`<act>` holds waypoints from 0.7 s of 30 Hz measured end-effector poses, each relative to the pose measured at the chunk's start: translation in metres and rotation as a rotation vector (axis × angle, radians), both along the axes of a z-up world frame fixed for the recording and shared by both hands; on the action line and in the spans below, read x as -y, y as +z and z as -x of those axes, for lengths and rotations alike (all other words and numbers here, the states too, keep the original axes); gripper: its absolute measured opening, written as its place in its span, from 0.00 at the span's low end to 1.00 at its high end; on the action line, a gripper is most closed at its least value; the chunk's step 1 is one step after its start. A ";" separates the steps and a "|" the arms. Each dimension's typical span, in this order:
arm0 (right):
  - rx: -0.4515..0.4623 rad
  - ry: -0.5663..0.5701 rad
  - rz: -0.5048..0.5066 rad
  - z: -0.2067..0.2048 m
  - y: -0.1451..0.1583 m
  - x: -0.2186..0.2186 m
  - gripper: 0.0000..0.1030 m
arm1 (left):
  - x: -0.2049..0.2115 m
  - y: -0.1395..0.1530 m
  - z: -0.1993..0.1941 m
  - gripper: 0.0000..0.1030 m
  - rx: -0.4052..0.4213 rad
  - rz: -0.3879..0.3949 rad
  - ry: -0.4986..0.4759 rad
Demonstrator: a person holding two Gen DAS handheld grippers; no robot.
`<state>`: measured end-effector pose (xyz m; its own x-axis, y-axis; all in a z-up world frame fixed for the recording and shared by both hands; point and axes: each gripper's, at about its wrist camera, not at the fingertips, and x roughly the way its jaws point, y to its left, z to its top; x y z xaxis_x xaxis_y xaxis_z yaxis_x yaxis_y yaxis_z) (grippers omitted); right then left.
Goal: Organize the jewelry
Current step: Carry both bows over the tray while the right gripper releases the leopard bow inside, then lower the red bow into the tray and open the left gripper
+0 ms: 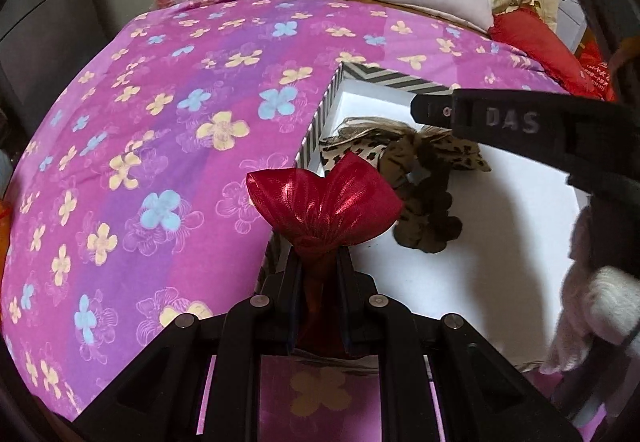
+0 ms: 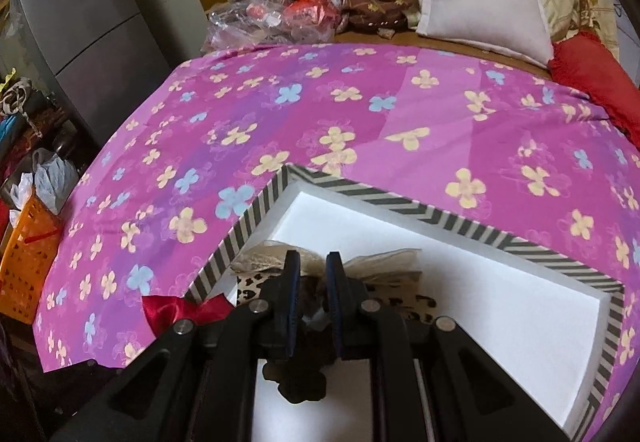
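My left gripper [image 1: 318, 262] is shut on a shiny red fabric bow [image 1: 324, 202] and holds it over the near left corner of the striped box [image 1: 320, 114]. The bow also shows at the lower left of the right wrist view [image 2: 176, 312]. A leopard-print bow [image 1: 404, 158] with a dark brown flower piece [image 1: 428, 226] lies inside the white-floored box. My right gripper [image 2: 313, 274] is shut on the leopard-print bow [image 2: 400, 266] inside the box [image 2: 460, 220]. Its arm reaches in from the right in the left wrist view [image 1: 520, 122].
The box sits on a pink flowered bedspread [image 2: 320, 114]. A white pillow [image 2: 480, 2], a red cushion [image 2: 592, 78], crumpled clothes and plastic bags [image 2: 256, 18] lie at the far end. A grey fridge [image 2: 88, 26] and an orange basket [image 2: 28, 258] stand left of the bed.
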<state>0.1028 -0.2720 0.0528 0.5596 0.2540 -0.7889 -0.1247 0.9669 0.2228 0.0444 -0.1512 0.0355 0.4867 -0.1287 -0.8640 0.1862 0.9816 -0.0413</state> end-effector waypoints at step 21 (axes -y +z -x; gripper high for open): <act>0.009 -0.025 -0.059 0.141 0.038 0.065 0.50 | -0.053 0.041 0.030 0.40 0.021 0.234 0.049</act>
